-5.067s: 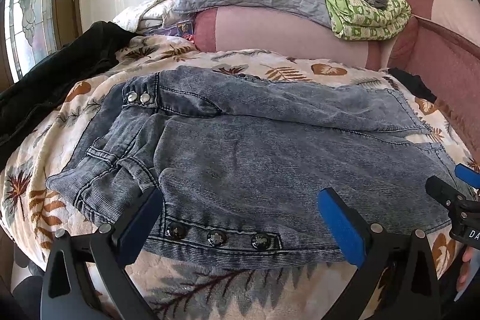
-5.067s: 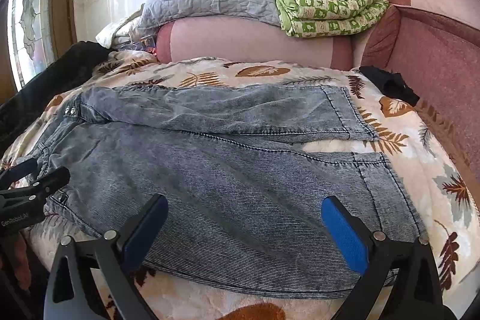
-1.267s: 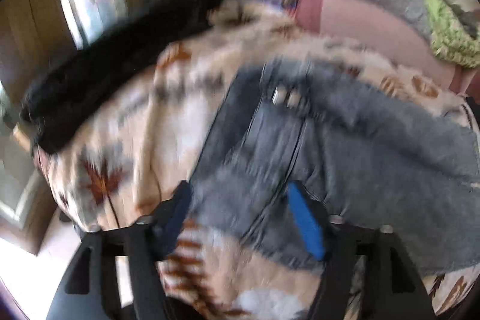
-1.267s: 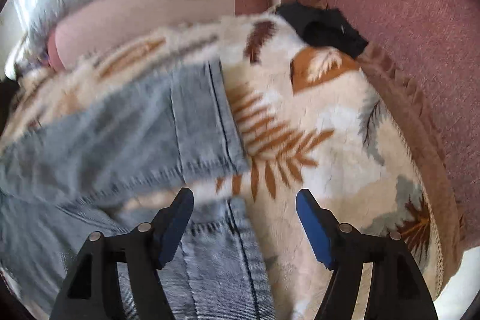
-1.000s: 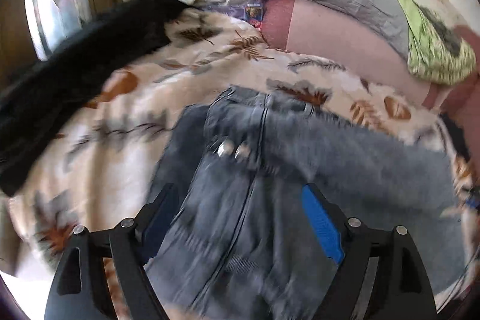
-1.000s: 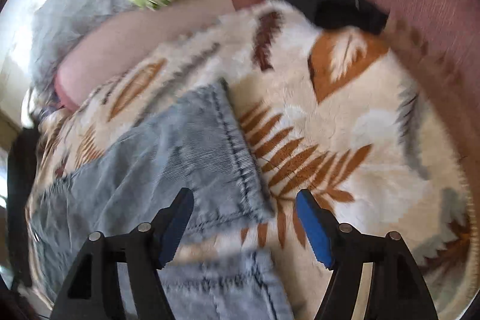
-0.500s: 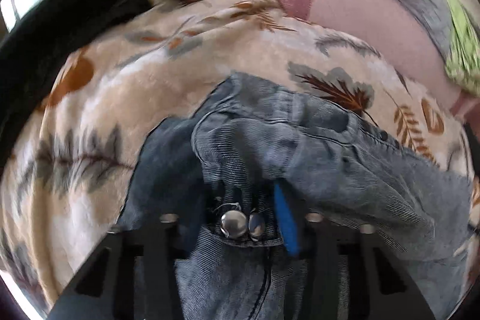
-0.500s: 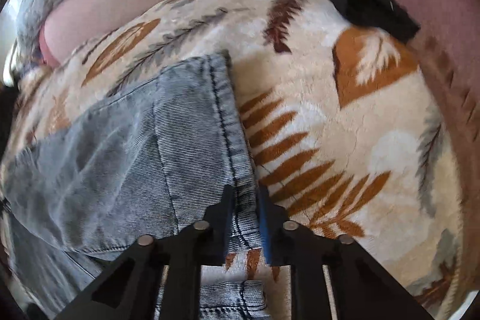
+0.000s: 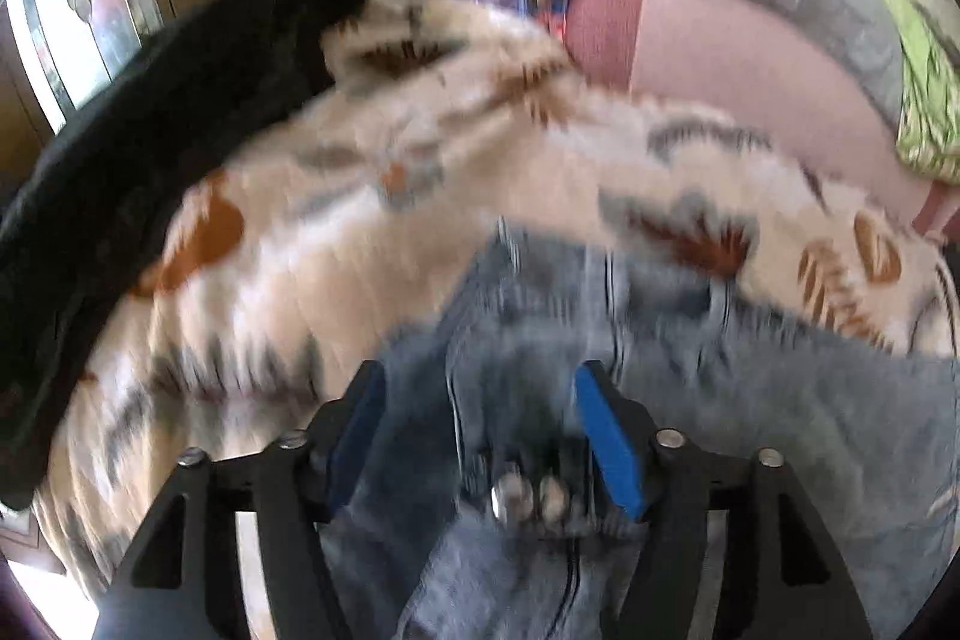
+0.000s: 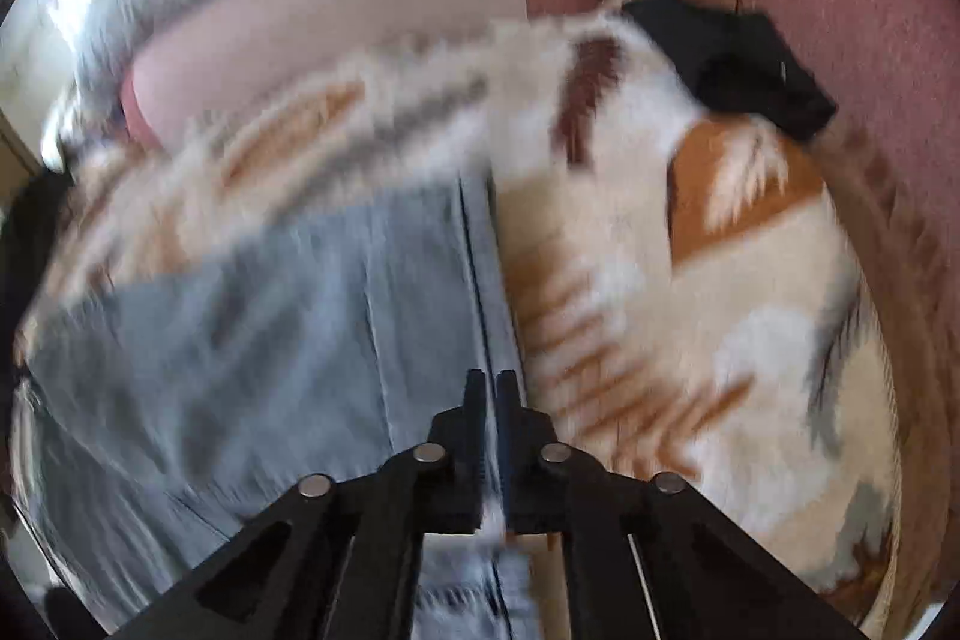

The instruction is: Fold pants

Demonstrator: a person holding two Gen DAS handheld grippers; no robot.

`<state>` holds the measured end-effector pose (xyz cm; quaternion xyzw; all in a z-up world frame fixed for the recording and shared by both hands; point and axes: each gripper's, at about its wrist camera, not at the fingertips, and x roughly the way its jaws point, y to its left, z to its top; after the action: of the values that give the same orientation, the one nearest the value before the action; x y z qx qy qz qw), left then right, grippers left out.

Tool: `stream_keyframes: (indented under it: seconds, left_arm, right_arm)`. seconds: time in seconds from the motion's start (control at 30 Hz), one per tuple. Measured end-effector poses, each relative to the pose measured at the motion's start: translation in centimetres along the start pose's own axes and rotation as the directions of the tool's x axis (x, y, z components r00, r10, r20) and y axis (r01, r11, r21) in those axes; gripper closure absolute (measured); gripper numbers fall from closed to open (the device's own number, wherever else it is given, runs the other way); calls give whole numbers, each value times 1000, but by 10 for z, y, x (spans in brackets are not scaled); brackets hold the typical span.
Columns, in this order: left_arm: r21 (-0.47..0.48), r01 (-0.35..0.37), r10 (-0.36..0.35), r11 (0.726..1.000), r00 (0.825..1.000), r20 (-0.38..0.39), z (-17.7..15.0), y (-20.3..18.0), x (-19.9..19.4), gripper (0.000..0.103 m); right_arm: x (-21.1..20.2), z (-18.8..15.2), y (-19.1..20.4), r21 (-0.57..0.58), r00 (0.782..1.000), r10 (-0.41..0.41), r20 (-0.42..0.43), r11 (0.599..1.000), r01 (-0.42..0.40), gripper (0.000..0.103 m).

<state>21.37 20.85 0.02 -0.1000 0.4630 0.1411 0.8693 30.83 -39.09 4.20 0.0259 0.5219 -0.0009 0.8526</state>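
Grey-blue denim pants (image 9: pixel 780 400) lay on the leaf-patterned fleece blanket (image 9: pixel 360 232); left tongs (image 9: pixel 480 436) were opening astride the waistband, right tongs (image 10: pixel 491 436) nipped the hem, opening.

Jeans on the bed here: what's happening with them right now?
A person with a gripper in each hand is folding grey jeans on a leaf-print blanket. The right gripper pinches a leg hem. The left gripper straddles the waistband by its metal buttons, jaws opening, pads apparently off the cloth. Both views are blurred.
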Motion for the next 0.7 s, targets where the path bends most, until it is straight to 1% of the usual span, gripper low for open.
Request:
stream_keyframes:
  seconds: [0.03, 0.07, 0.1, 0.13, 0.17, 0.2, 0.23, 0.27, 0.3, 0.33, 0.37, 0.4, 0.43, 0.47, 0.5, 0.57, 0.6, 0.63, 0.67, 0.7]
  left_arm:
    - [-8, 17, -17, 1000, 1000, 8, 8, 1, 2, 33]
    - [-25, 46, -46, 999, 999, 3, 19, 1, 9, 33]
    - [-40, 63, -63, 997, 998, -11, 25, 2, 16, 33]
    - [-57, 72, -74, 996, 997, -27, 31, 1, 23, 33]
    - [-71, 79, -82, 994, 996, -42, 36, -1, 31, 33]
    - [-74, 86, -91, 994, 994, -60, 43, -6, 44, 33]
    - [-69, 88, -94, 994, 992, -89, 48, -12, 59, 33]
    - [-67, 85, -91, 994, 990, -103, 48, -16, 66, 33]
    - [-63, 79, -87, 995, 987, -132, 50, -20, 77, 33]
    - [-62, 78, -87, 995, 985, -151, 50, -23, 84, 34]
    - [-62, 75, -84, 995, 983, -163, 51, -24, 92, 36]
    - [-51, 55, -63, 997, 984, -168, 52, -27, 98, 51]
    - [-32, 29, -34, 999, 985, -170, 52, -29, 100, 76]
    - [-6, -2, 1, 1000, 985, -173, 53, -32, 103, 93]
    - [5, -16, 16, 1000, 983, -181, 55, -33, 105, 100]
    - [25, -27, 31, 999, 988, -152, 60, -36, 102, 100]
    - [51, -42, 47, 998, 993, -109, 64, -39, 98, 100]
    - [75, -48, 52, 996, 997, -49, 68, -44, 87, 100]
    - [82, -44, 45, 996, 999, -13, 71, -46, 80, 100]
    - [87, -31, 27, 996, 998, 50, 74, -50, 68, 100]
  right_arm:
    - [5, 10, -3, 18, 1000, 25, 0, 1000, -25, 60]
    - [13, 23, -3, 41, 998, 55, 5, 998, -55, 35]
    - [25, 38, -6, 73, 998, 65, 27, 995, -67, 30]
    - [28, 43, -6, 89, 998, 59, 24, 994, -61, 30]
    - [38, 51, -8, 108, 998, 65, 10, 992, -66, 30]
    - [54, 59, -8, 131, 996, 94, -11, 987, -92, 30]
    - [67, 64, -7, 136, 995, 96, -34, 987, -91, 30]
    - [79, 66, -4, 127, 995, 84, -62, 989, -75, 31]
    - [92, 65, 1, 112, 992, 75, -105, 992, -63, 49]
    - [100, 64, 3, 100, 988, 86, -129, 992, -73, 64]
    - [105, 64, 8, 79, 988, 72, -140, 995, -61, 70]
    - [103, 63, 13, 49, 991, 49, -128, 998, -43, 77]
    - [101, 64, 17, 27, 992, 35, -123, 999, -32, 78]
    - [96, 65, 22, 6, 994, 20, -109, 1000, -19, 82]
    - [89, 67, 28, -21, 996, 3, -84, 1000, -5, 85]
    - [74, 72, 37, -62, 999, -26, -22, 998, 24, 87]
    - [63, 75, 42, -81, 999, -40, 24, 996, 41, 87]
    - [53, 78, 47, -91, 997, -48, 65, 994, 54, 87]
    - [40, 79, 51, -102, 992, -60, 112, 992, 72, 87]
    - [28, 81, 56, -117, 980, -85, 181, 987, 107, 87]
